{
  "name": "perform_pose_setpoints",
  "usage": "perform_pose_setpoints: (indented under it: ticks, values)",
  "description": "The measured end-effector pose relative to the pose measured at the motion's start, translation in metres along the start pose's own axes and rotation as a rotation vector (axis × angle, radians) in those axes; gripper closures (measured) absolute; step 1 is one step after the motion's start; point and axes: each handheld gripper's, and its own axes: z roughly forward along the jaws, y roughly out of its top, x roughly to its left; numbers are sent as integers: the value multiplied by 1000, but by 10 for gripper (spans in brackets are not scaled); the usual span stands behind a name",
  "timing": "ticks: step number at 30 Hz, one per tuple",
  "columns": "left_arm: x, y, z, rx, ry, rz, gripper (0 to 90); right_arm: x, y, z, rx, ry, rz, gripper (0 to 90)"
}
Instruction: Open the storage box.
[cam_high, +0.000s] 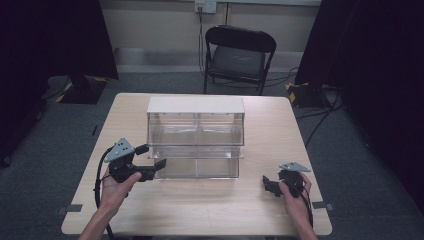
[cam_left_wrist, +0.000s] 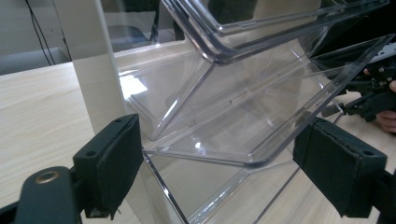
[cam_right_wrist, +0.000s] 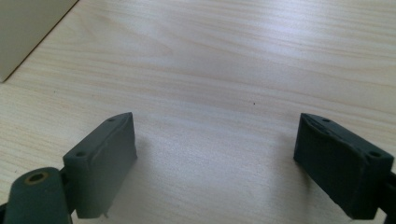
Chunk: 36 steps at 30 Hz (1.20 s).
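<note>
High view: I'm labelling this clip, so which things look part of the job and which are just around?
Likely in the job:
clear two-tier bin, which the left hand-held gripper is at, jaws open
right hand-held gripper, open, over bare table

Just around:
folding chair
floor cables

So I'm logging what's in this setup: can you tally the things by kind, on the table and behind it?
Clear plastic bin unit: 1
Handheld grippers: 2, left gripper and right gripper
Wooden table: 1
Black folding chair: 1
Total: 5
</note>
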Motion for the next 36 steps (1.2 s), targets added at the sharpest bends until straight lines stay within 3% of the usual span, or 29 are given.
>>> perform_pose_setpoints:
  ticks: [7, 14, 24, 36]
  values:
    - [2, 3, 3, -9, -8, -22, 155, 0, 0, 0, 0, 0, 0, 122]
    - [2, 7, 5, -1, -6, -14, 156, 0, 0, 0, 0, 0, 0, 122]
    - [5, 13, 10, -6, -9, -50, 153, 0, 0, 0, 0, 0, -1, 122]
    - [11, 15, 13, 30, -17, -63, 178, 0, 0, 0, 0, 0, -1, 122]
